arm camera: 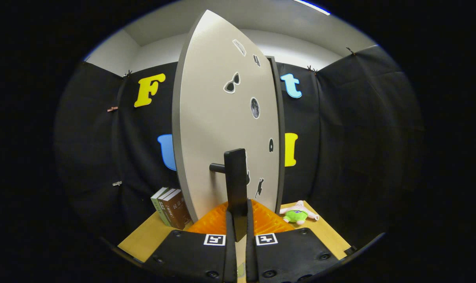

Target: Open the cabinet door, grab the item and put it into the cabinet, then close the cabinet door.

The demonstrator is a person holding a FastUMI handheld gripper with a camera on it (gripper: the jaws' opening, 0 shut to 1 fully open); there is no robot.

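We have the gripper (238,226) clamped on the cabinet door (222,129) by its handle (235,184), both fingers pressing. We should swing along the hinge arc, never straight back (the plush toy (297,214) waits on the table (143,239), right of the door).

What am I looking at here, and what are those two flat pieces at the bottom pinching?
You are looking through a wide-angle camera mounted on a hand-held gripper, a tool a person carries to do chores. The two flat pieces are its fingers, seen from behind. They are closed on the black handle of a pale cabinet door, which stands swung partly open and bears small stickers. On the wooden table, a few books stand to the left of the door, and a small green and pink plush toy lies to its right. That toy is probably the item meant to go inside.
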